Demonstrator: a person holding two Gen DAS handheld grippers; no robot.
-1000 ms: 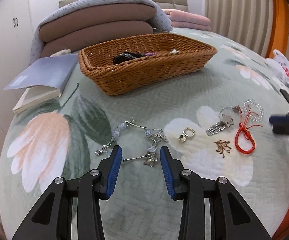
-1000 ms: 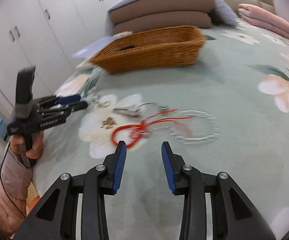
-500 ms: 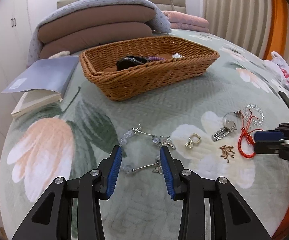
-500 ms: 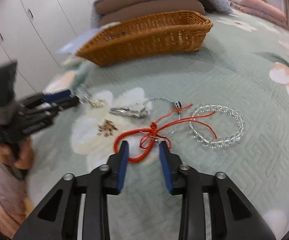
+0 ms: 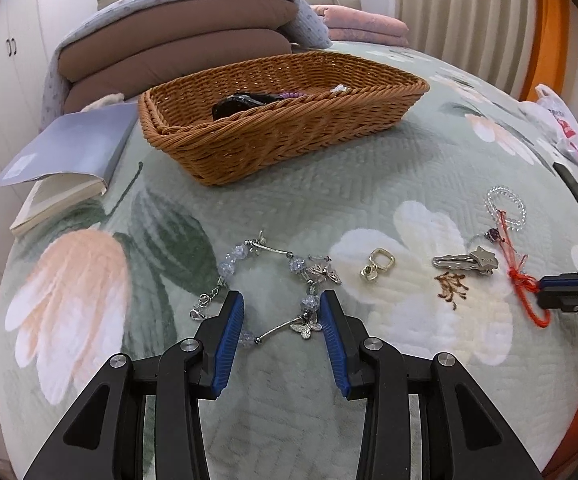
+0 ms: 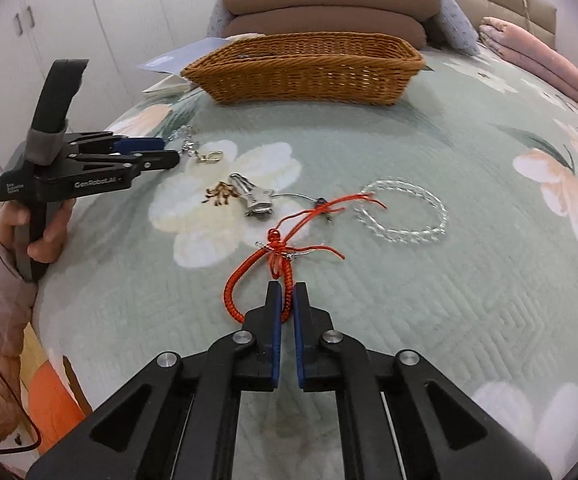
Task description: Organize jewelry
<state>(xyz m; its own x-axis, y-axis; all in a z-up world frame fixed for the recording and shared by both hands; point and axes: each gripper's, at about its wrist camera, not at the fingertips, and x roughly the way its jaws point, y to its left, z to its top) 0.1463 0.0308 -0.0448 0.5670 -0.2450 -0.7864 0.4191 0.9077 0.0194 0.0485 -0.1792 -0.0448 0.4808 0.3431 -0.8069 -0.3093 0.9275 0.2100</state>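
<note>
Jewelry lies on a floral green bedspread in front of a wicker basket (image 5: 289, 128) that holds a dark item. My left gripper (image 5: 282, 312) is open, its jaws straddling the near part of a silver butterfly-and-bead bracelet (image 5: 273, 276). My right gripper (image 6: 285, 300) is shut on the red cord bracelet (image 6: 249, 268), which still rests on the bed; it also shows at the right edge of the left wrist view (image 5: 525, 284). A gold charm (image 5: 377, 264), a silver hair clip (image 5: 465, 260) and a clear bead bracelet (image 5: 507, 208) lie between them.
A grey book (image 5: 65, 152) lies left of the basket. Stacked brown cushions (image 5: 177, 52) and folded pink blankets (image 6: 529, 52) sit behind it. A dark flat bar (image 5: 577, 196) and a plastic bag (image 5: 561, 124) lie at the bed's right edge. White cupboards stand beyond.
My right gripper moved down onto the red cord and closed on it. My left gripper moved forward so its open jaws now straddle the butterfly bracelet.
</note>
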